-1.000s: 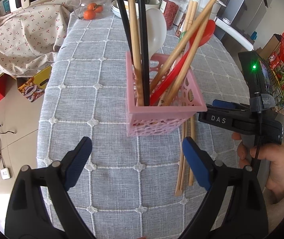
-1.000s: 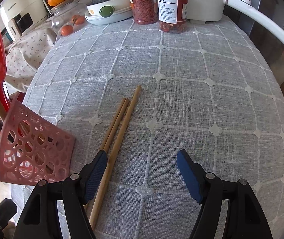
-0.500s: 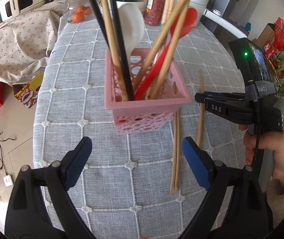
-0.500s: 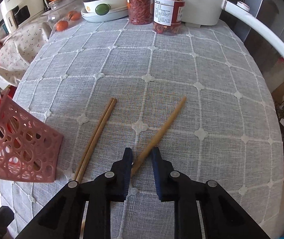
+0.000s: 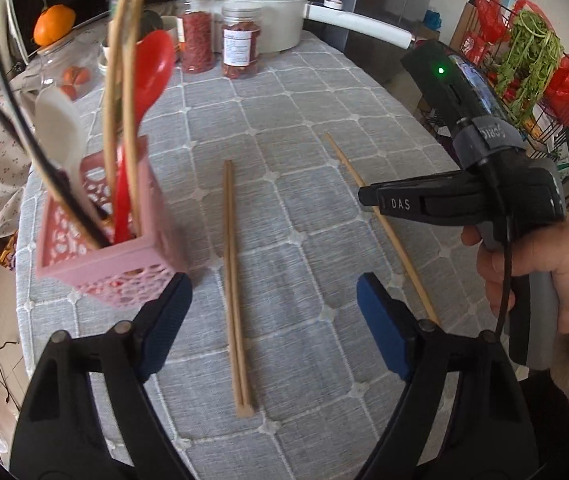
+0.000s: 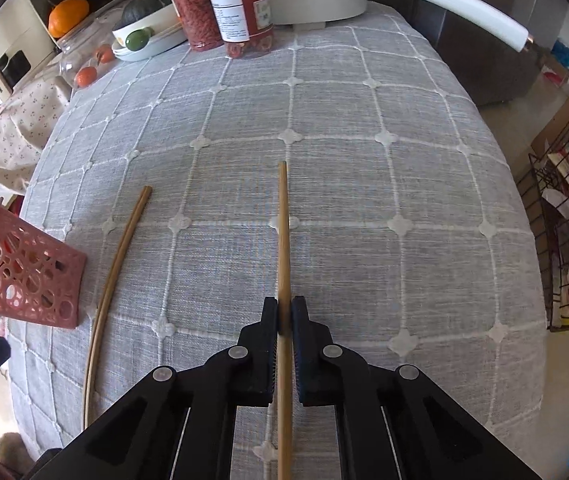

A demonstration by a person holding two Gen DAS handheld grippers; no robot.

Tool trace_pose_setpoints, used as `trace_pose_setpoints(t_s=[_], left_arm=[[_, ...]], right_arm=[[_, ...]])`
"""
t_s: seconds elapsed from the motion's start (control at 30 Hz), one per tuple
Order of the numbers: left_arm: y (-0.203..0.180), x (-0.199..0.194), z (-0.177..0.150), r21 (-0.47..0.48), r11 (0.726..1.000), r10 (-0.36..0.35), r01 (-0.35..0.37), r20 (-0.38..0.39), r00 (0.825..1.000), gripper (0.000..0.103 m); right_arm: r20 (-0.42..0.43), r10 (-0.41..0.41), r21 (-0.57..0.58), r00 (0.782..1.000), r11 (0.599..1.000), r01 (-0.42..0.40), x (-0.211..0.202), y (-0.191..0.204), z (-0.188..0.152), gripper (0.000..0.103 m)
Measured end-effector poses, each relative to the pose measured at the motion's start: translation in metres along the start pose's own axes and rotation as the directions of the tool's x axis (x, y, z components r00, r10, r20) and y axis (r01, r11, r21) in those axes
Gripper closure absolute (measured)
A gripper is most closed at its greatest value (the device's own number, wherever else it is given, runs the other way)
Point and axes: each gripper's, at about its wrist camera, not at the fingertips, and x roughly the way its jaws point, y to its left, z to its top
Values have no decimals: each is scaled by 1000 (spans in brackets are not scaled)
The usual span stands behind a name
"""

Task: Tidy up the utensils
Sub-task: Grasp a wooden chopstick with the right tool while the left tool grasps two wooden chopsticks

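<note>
Right gripper (image 6: 284,316) jaws closed on chopstick (image 6: 283,232), mid-tablecloth (image 6: 404,160).

Pink basket (image 5: 100,256), red spoon (image 5: 152,72), white spoon (image 5: 60,128), tan chopsticks (image 5: 233,272), grey cloth (image 6: 324,120) gridded white.

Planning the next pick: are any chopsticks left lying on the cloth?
Yes, a pair of chopsticks lies on the cloth beside the pink basket.
</note>
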Motion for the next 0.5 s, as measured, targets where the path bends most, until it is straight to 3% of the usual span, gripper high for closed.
trace_pose_setpoints(t_s=[0.13,0.33,0.5], left_arm=[[-16,30,17,8,998,63,-63,-13,998,40],[-26,71,31,16,970,241,-242,22,970,40],[-26,93,31,23,955,295,-295,6,955,38]], right_arm=[[8,20,32,1000,999,-20,-9,-20,-4,96],[25,37,73,999,997,-39,-23,-45,-12,96],[34,61,97,998,993,-64,-30,-59,-16,96]])
